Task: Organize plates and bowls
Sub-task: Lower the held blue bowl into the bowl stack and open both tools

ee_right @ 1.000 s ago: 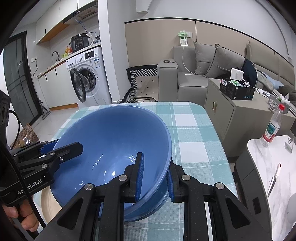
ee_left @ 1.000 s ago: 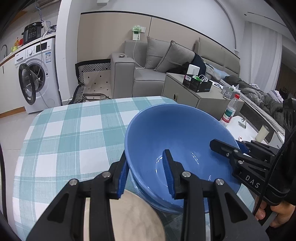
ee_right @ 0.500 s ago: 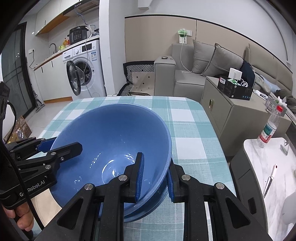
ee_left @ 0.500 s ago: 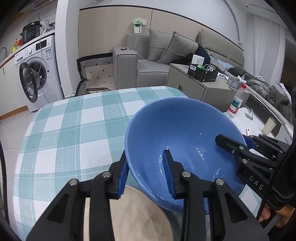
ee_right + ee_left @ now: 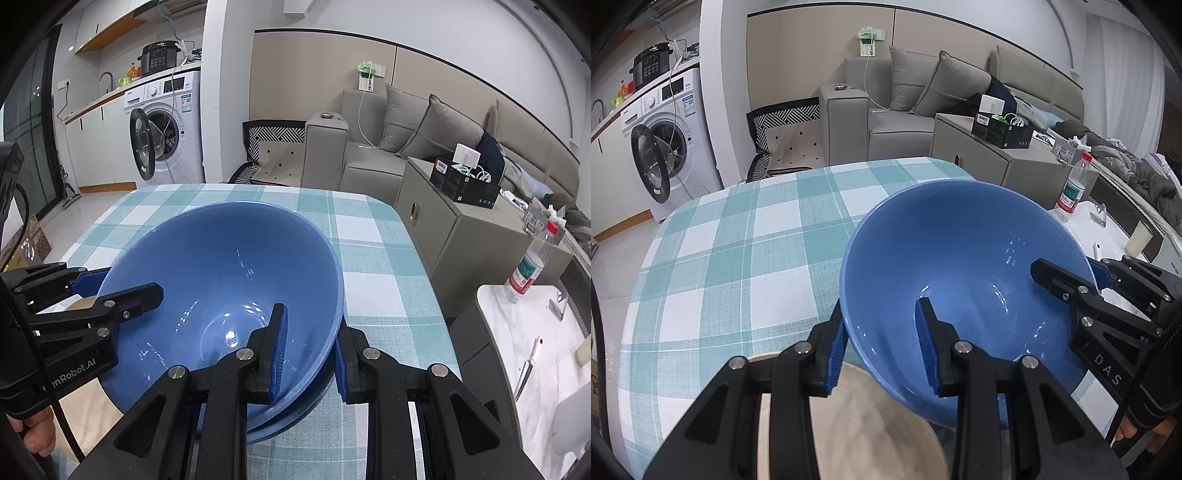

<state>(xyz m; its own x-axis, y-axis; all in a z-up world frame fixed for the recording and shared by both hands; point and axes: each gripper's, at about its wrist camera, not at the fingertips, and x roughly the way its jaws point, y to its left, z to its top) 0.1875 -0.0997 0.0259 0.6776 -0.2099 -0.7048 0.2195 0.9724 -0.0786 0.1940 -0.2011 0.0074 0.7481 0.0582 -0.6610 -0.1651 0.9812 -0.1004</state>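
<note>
A large blue bowl hangs tilted just above the checked table, gripped at opposite sides of its rim. My left gripper is shut on the near-left rim, one pad inside the bowl and one outside. My right gripper is shut on the bowl the same way at its right rim. Under it a second blue bowl shows as a lower rim. A beige plate lies beside them under my left gripper, and the plate shows again at lower left in the right wrist view.
The teal and white checked tablecloth stretches bare beyond the bowls to the far table edge. A grey cabinet, a white side table with a water bottle and a sofa stand to the right. A washing machine is at far left.
Both grippers have sunk together with the blue bowl, which now sits lower over the second bowl and the plate. The grips on the rim are unchanged.
</note>
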